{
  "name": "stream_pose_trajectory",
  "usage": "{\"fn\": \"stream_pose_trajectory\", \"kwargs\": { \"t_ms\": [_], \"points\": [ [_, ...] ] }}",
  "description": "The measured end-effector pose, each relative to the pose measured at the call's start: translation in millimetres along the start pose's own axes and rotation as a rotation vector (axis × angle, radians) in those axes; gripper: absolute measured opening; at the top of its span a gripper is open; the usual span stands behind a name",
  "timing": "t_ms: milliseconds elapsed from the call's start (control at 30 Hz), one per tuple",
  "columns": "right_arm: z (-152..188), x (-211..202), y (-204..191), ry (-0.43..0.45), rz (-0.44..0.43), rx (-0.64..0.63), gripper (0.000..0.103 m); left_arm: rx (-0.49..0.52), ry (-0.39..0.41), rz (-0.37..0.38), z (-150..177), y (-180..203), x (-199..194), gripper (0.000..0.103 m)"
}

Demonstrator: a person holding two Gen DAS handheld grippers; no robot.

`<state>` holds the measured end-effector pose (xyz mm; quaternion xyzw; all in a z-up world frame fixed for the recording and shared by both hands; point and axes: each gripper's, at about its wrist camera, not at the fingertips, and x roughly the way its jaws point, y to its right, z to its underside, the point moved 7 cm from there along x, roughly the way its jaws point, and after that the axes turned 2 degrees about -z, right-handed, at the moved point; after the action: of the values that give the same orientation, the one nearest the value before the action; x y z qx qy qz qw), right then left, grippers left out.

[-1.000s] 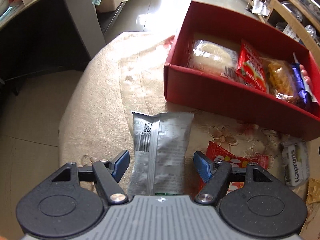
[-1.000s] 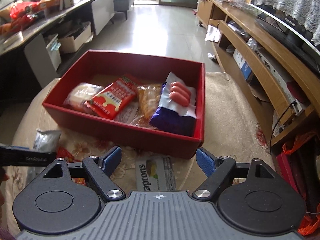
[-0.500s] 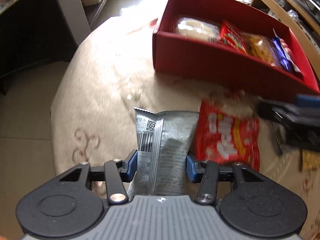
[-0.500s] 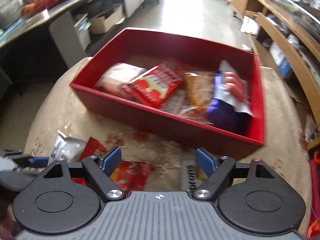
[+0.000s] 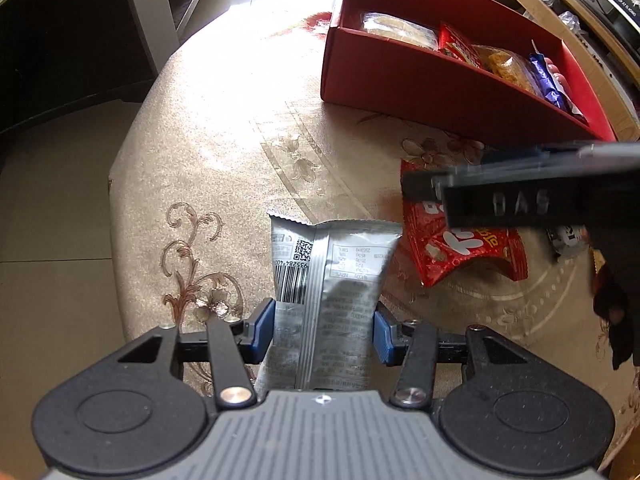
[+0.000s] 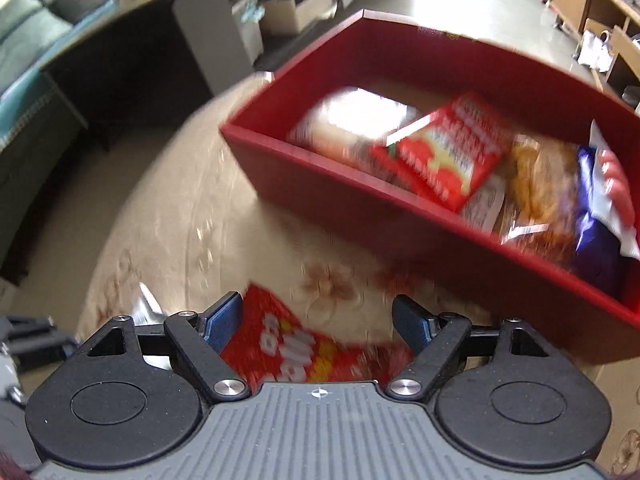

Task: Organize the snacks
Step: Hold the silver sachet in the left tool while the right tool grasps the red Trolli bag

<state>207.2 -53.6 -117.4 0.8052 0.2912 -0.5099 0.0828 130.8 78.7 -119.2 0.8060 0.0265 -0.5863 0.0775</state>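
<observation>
**A:** Several snacks are already laid inside the red box, as seen from the left wrist. What is left outside of it?

**B:** On the near side of the red box, two packets are seen. The silver packet is pinched between the pads of the left gripper. Its jaws were closing just now, with the packet between them. Just beside it, nearer to the red box, the red packet is lying on the tablecloth.

**A:** And from the right wrist?

**B:** The right gripper is held spread wide over the red packet; nothing is gripped. The red box is seen beyond, partly filled. Both packets are judged as not yet placed.
</observation>
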Motion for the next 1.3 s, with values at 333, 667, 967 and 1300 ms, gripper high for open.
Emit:
{"fn": "stream_pose_trajectory", "kwargs": {
  "t_ms": [333,667,967,1300],
  "points": [
    [67.5,-35.2,-2.1,-0.152,-0.156,0.114,0.086,-0.001,-0.001,0.012,-3.2,-5.4,2.2,0.045],
    [60.1,-45.3,-6.6,-0.058,0.069,0.041,0.086,0.012,0.013,-0.012,-0.3,0.4,2.3,0.046],
    [59.3,-23.9,-9.3,-0.057,0.201,0.018,0.075,0.065,0.061,-0.062,7.6,5.4,3.3,0.048],
    [62.9,-15.5,-1.6,-0.077,0.22,0.047,0.077,0.092,0.091,-0.062,16.0,7.2,2.4,0.06]
  ]
}}
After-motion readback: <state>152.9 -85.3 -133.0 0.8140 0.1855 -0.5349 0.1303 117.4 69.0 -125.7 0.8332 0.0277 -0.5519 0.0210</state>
